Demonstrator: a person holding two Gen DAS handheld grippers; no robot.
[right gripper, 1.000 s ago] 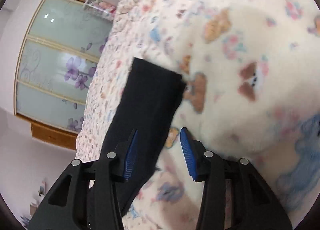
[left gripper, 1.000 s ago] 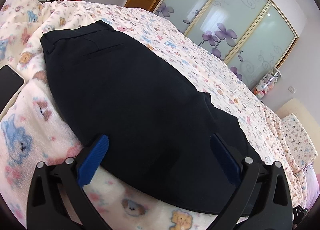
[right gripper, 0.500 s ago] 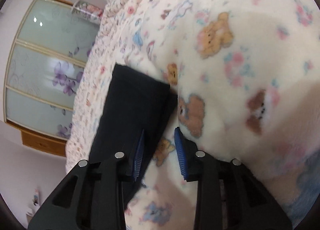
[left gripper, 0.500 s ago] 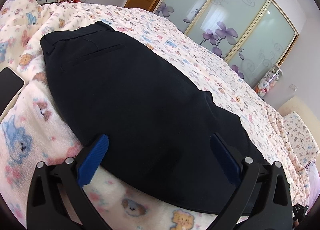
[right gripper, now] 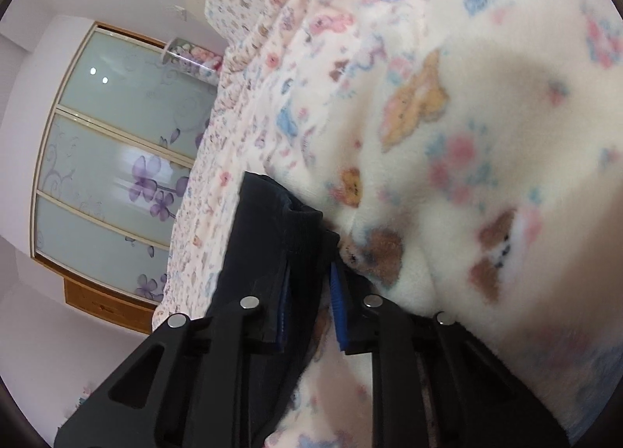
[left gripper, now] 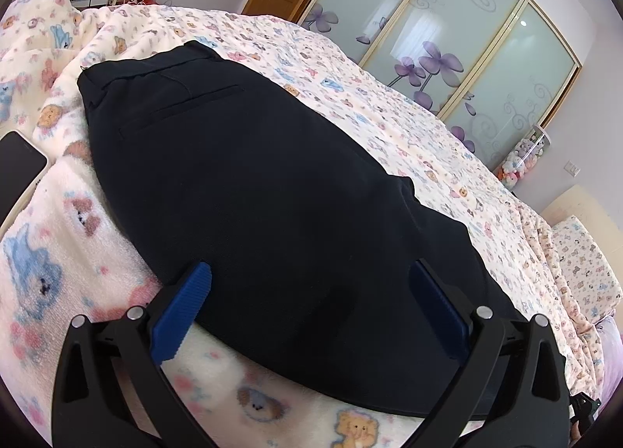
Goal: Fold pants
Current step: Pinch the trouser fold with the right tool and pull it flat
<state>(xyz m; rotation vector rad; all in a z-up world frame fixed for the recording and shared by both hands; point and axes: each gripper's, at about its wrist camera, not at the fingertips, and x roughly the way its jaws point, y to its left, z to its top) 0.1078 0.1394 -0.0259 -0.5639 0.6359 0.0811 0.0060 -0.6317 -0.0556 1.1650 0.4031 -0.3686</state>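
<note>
The pants [left gripper: 249, 191] lie flat on the bed blanket [left gripper: 50, 276], waistband far, legs doubled, prob. so the hem can be brought over. Right tool [right gripper: 309, 294] is clenched on the hem corner, cloth pinched between its pads, seemingly ready to lift. Left tool [left gripper: 311, 292] is released w/ jaws wide, hovering over the mid part of the pants, not gripping. A phone [left gripper: 19, 167] lies beside.

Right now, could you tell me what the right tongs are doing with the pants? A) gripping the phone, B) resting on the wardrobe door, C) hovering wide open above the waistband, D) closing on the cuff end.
D: the right tongs have their blue pads narrowed around the cuff end of the black pants.
</note>
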